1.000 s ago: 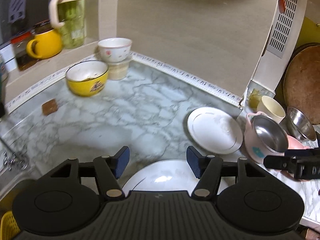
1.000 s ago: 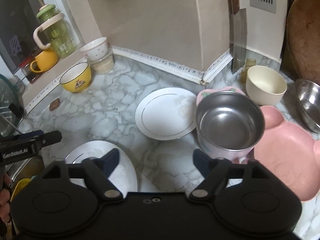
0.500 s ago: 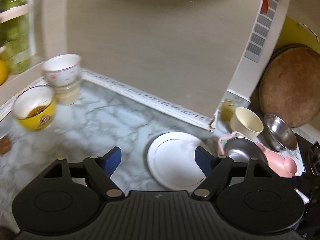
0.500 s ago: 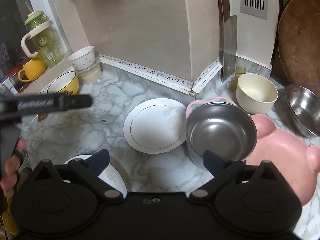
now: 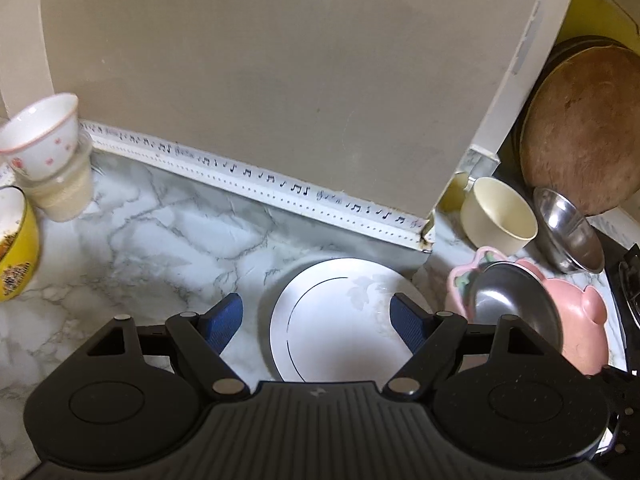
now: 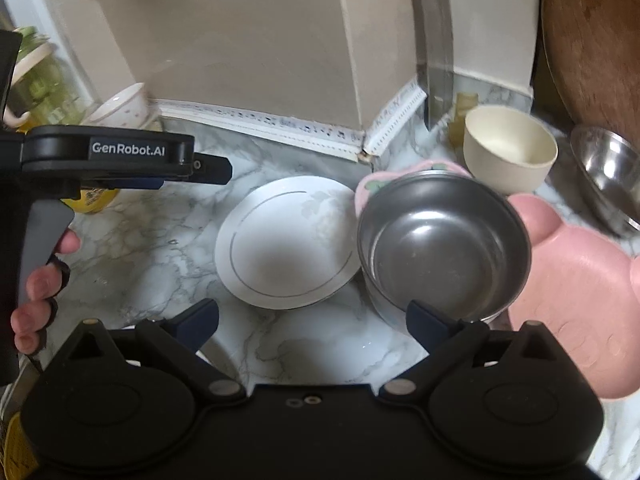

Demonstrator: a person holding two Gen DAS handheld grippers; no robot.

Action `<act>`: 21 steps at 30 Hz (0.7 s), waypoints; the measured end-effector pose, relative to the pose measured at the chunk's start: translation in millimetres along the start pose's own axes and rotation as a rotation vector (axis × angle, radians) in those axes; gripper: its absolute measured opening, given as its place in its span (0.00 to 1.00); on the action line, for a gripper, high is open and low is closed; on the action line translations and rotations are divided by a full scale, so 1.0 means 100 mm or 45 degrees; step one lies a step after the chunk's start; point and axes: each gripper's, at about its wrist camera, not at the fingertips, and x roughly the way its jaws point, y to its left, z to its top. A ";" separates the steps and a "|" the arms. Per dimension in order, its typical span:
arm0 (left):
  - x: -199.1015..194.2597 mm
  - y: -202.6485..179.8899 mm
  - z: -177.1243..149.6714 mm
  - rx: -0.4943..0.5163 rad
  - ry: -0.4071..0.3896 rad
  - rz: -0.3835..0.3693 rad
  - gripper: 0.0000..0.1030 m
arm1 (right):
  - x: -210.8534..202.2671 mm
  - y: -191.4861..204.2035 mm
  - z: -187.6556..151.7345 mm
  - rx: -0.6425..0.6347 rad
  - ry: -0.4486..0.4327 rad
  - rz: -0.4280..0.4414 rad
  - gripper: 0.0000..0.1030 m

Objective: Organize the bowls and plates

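A white plate (image 5: 340, 320) (image 6: 286, 242) lies on the marble counter. My left gripper (image 5: 318, 320) is open above it, fingers on either side, holding nothing. A steel bowl (image 6: 442, 246) (image 5: 512, 304) sits on a pink flower plate (image 6: 370, 184), beside a pink bear plate (image 6: 580, 300) (image 5: 580, 320). My right gripper (image 6: 312, 320) is open and empty in front of the white plate and steel bowl. The left gripper's body (image 6: 120, 160) shows at the left of the right wrist view.
A cream bowl (image 5: 498, 216) (image 6: 510, 150) and a second steel bowl (image 5: 568, 236) (image 6: 608, 176) stand at the back right before a round wooden board (image 5: 584, 132). A yellow bowl (image 5: 14, 248) and a floral cup stacked on another (image 5: 44, 140) stand at the left. A beige wall corner juts out behind.
My left gripper has swung right, from over a nearer white plate to over the gold-ringed white plate. My right gripper has drawn closer to the steel bowl.
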 end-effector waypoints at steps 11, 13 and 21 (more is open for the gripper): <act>0.28 0.21 0.08 -0.048 0.044 -0.019 0.78 | 0.15 0.09 -0.09 0.089 -0.015 0.010 1.00; 0.33 0.23 0.09 -0.044 0.052 -0.016 0.78 | 0.21 0.08 -0.10 0.103 -0.006 -0.014 0.99; 0.57 0.24 0.18 -0.042 0.094 0.008 0.78 | 0.48 0.02 -0.10 0.197 0.057 -0.046 0.85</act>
